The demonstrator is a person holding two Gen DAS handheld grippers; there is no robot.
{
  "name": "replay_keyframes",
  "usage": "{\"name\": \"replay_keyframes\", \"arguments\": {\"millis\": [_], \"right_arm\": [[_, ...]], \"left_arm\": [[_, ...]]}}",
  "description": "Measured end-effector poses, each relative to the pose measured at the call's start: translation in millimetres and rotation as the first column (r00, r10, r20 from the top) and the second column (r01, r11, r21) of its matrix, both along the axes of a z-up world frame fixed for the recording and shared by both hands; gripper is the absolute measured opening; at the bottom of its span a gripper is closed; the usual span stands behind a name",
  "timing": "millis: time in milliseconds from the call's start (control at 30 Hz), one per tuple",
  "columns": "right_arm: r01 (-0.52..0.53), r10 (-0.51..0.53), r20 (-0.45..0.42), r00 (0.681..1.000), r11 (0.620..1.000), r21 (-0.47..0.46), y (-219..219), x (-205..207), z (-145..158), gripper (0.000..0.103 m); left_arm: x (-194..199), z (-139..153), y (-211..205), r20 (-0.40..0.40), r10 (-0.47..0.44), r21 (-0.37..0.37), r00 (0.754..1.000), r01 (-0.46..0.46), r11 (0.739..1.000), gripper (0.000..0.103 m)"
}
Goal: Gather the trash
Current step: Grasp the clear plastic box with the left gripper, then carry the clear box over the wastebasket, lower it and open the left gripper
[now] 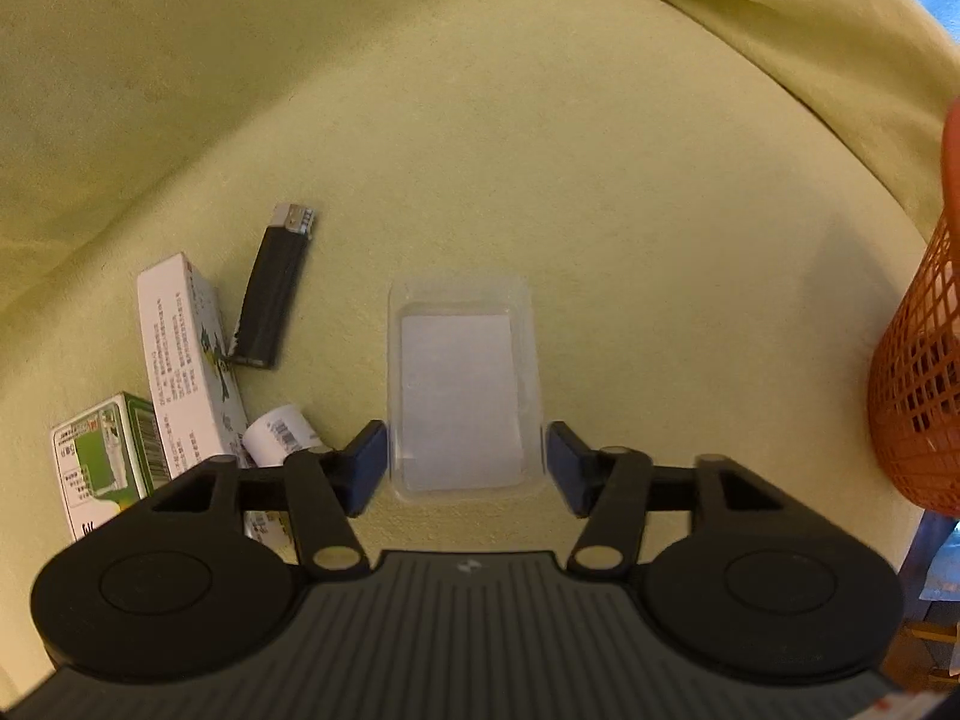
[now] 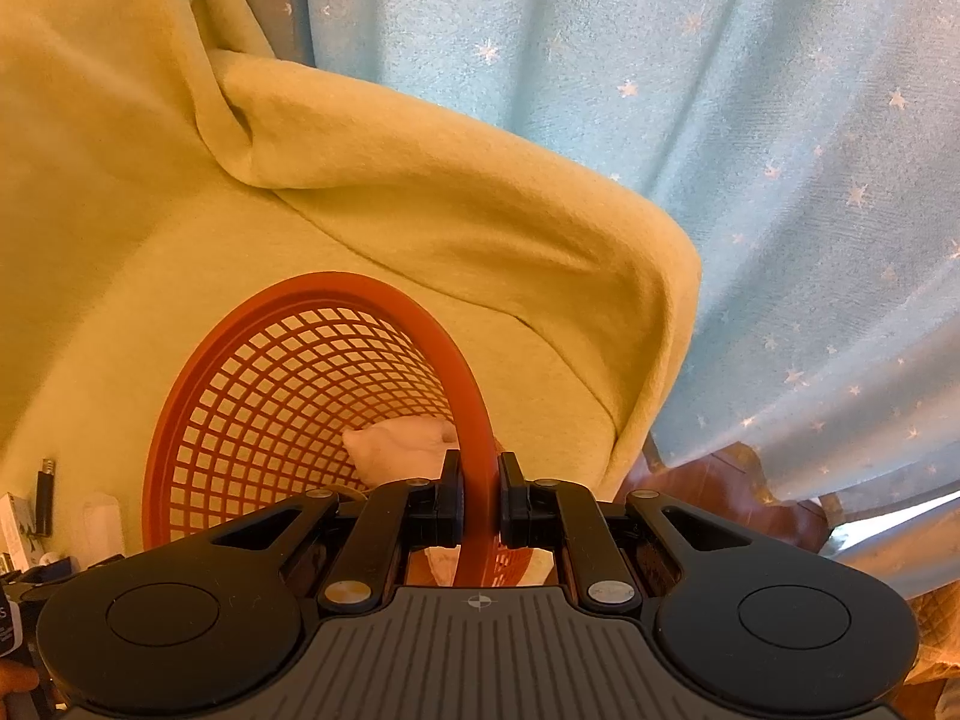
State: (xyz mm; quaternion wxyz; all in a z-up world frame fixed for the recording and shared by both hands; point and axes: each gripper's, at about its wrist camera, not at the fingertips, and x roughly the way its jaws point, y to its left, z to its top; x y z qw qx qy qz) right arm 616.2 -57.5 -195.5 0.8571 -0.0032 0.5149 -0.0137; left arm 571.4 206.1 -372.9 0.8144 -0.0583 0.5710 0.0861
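Note:
A clear plastic blister tray [image 1: 465, 387] with a white card inside lies flat on the yellow-green blanket [image 1: 540, 150]. My left gripper [image 1: 467, 459] stands open with its fingers on either side of the tray's near end, apart from it. To the left lie a black lighter [image 1: 273, 294], a white printed box [image 1: 186, 360], a green box [image 1: 108, 459] and a small white roll [image 1: 282, 435]. My right gripper [image 2: 480, 498] is shut on the rim of the orange mesh basket [image 2: 300, 384]. A crumpled white tissue [image 2: 402, 447] sits inside the basket.
The orange basket [image 1: 918, 360] stands at the right edge of the left wrist view, near the blanket's edge. A light blue curtain [image 2: 720, 120] with small stars hangs behind. The blanket bunches into folds [image 2: 420, 180] at the back.

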Motion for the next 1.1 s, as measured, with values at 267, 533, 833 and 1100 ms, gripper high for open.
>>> {"name": "replay_keyframes", "arguments": {"millis": [267, 533, 833, 1100], "right_arm": [[0.001, -0.001, -0.007, 1.0, 1.0, -0.005, -1.1, -0.4, -0.5, 0.007], [-0.014, 0.014, -0.014, 1.0, 1.0, -0.002, -0.8, -1.7, -0.5, 0.007], [-0.034, 0.034, -0.015, 0.999, 0.999, -0.002, 0.3, 0.0, -0.9, 0.007], [-0.064, 0.064, -0.009, 0.998, 0.998, 0.005, 3.4, -0.6, -1.5, 0.007]], "left_arm": [[5.9, 2.1, -11.4, 0.033, -0.123, 0.082, 0.992, 0.12, 0.989, 0.05], [-15.6, 55.7, -10.6, 0.133, -0.148, 0.061, 0.98, 0.141, 0.988, 0.05], [-32.5, 127.4, -52.4, 0.214, -0.238, -0.035, 0.947, 0.251, 0.967, 0.05], [-33.4, 157.2, -87.8, 0.197, -0.308, -0.107, 0.931, 0.333, 0.937, 0.05]]}}
